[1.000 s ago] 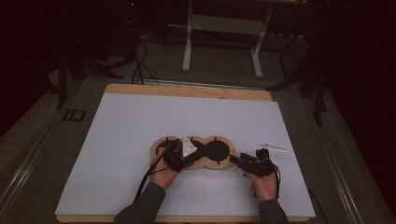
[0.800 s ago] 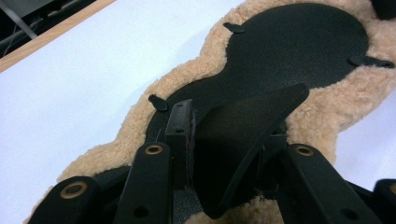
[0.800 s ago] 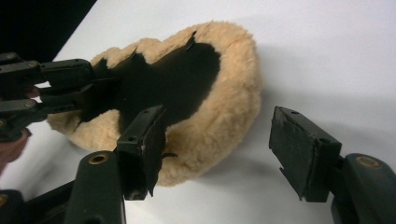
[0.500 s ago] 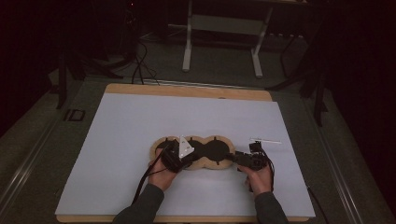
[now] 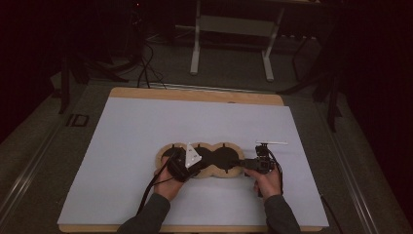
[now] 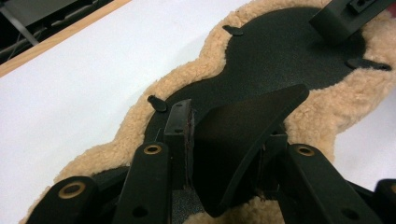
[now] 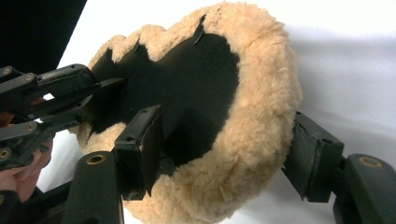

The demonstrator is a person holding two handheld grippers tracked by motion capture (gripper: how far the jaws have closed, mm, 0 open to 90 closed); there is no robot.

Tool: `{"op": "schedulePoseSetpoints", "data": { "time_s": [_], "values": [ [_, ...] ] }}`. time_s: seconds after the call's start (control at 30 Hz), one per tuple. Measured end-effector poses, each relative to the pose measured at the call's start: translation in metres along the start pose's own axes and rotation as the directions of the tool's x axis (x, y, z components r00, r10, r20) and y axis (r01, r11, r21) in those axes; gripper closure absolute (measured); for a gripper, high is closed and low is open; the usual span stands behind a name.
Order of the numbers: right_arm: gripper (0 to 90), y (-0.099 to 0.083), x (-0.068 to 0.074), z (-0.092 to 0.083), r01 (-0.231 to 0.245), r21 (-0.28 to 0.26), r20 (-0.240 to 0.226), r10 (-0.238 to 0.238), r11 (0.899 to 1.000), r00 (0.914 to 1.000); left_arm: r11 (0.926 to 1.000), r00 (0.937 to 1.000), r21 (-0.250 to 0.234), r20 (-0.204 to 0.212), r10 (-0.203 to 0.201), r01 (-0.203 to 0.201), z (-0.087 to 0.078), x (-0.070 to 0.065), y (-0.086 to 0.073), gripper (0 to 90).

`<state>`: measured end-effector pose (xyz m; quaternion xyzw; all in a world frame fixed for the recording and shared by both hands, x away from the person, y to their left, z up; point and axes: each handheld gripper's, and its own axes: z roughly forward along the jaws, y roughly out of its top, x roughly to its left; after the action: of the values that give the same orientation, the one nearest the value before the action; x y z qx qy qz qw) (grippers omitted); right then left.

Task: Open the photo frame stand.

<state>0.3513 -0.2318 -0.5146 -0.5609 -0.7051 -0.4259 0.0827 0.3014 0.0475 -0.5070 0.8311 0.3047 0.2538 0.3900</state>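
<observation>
A dim room: grey floor (image 5: 234, 78), cables (image 5: 146, 68), a white-legged stand (image 5: 231, 46) behind.

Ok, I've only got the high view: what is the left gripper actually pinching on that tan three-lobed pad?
Observer: In the left gripper view, the left gripper has a stiff black flap of the tan fleece-edged black pad raised between its fingers.
Operator: And the right one?
Observer: The right gripper view shows the right gripper straddling the pad's end lobe, with one finger over the black face and the other outside the fleece rim. I cannot tell whether it is pressing.
Operator: Anything along the black face's edge?
Observer: Small black tabs stick out where the black meets the fleece.
</observation>
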Motion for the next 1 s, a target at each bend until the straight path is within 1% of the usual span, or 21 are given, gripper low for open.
{"op": "schedulePoseSetpoints", "data": {
  "time_s": [0.23,0.4,0.53,0.63,0.7,0.8,0.9,0.97,1.0],
  "values": [
    [34.9,0.0024,-0.0033,0.0027,-0.013,0.042,-0.004,0.013,0.999,0.9999,1.0000,1.0000,0.000,-0.001,0.007,-0.007,0.0010,-0.0017,-0.0010,66.1],
    [37.1,0.0050,-0.0002,0.0012,-0.018,0.062,0.007,0.017,0.998,0.9998,0.9999,0.9999,-0.010,-0.003,0.010,-0.010,-0.0002,-0.0023,-0.0020,65.9],
    [39.6,0.0070,0.0016,-0.0008,-0.021,0.071,0.012,0.020,0.997,0.9997,0.9997,1.0000,-0.022,-0.001,0.004,-0.004,-0.0016,-0.0024,-0.0041,65.2],
    [40.7,0.0077,0.0021,-0.0015,-0.029,0.074,0.012,0.028,0.997,0.9995,0.9994,1.0000,-0.033,0.003,-0.008,0.009,-0.0018,-0.0025,-0.0055,64.1],
    [41.8,0.0077,0.0015,-0.0015,-0.032,0.075,0.009,0.031,0.997,0.9995,0.9993,0.9999,-0.036,0.006,-0.009,0.009,-0.0019,-0.0026,-0.0064,63.4],
    [42.8,0.0069,-0.0002,-0.0011,-0.039,0.076,0.002,0.039,0.996,0.9993,0.9995,0.9999,-0.030,0.009,-0.006,0.006,-0.0020,-0.0030,-0.0071,62.6],
    [43.8,0.0060,-0.0011,-0.0006,-0.042,0.080,0.000,0.042,0.996,0.9991,0.9996,0.9998,-0.026,0.013,-0.014,0.015,-0.0022,-0.0031,-0.0071,61.6],
    [45.2,0.0056,-0.0020,-0.0010,-0.045,0.072,-0.008,0.046,0.996,0.9989,0.9996,0.9996,-0.023,0.019,-0.019,0.019,-0.0029,-0.0033,-0.0069,59.3],
    [45.6,0.0054,-0.0021,-0.0014,-0.047,0.068,-0.010,0.048,0.997,0.9988,0.9997,0.9998,-0.019,0.017,-0.014,0.014,-0.0034,-0.0037,-0.0068,58.9]
  ]
}}
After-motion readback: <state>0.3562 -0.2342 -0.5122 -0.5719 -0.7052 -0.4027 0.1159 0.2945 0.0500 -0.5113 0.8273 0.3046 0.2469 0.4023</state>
